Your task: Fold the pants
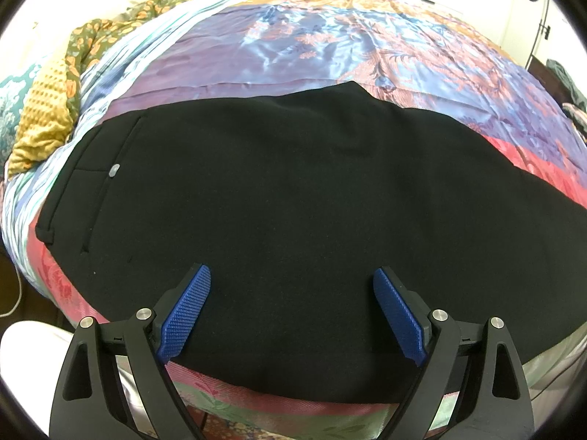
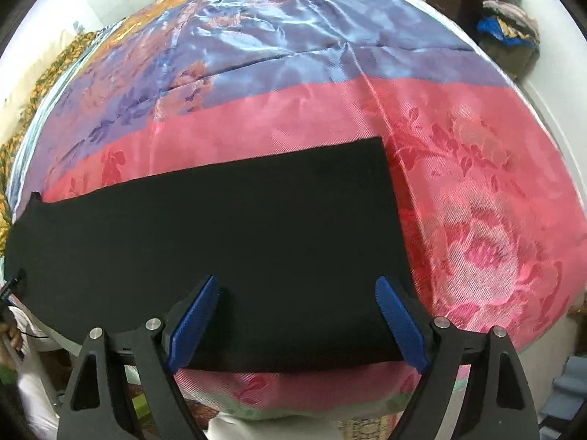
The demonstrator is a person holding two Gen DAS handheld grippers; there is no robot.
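Note:
Black pants (image 1: 293, 198) lie flat across a bed, folded lengthwise with the legs stacked. The waistband end with a pocket and small grey button (image 1: 114, 170) is at the left in the left wrist view. The leg hem end (image 2: 381, 190) is at the right in the right wrist view. My left gripper (image 1: 291, 278) is open and empty, hovering over the pants' near edge by the seat. My right gripper (image 2: 297, 286) is open and empty, over the lower legs (image 2: 238, 234) near the hem.
The bed has a shiny patterned cover, purple-blue (image 2: 293, 36) and pink (image 2: 477, 201). A rumpled yellow and green blanket (image 1: 55, 102) lies at the far left. A pile of clothes (image 2: 510, 25) sits beyond the bed's far right corner. The bed's front edge (image 1: 279, 414) is just below the grippers.

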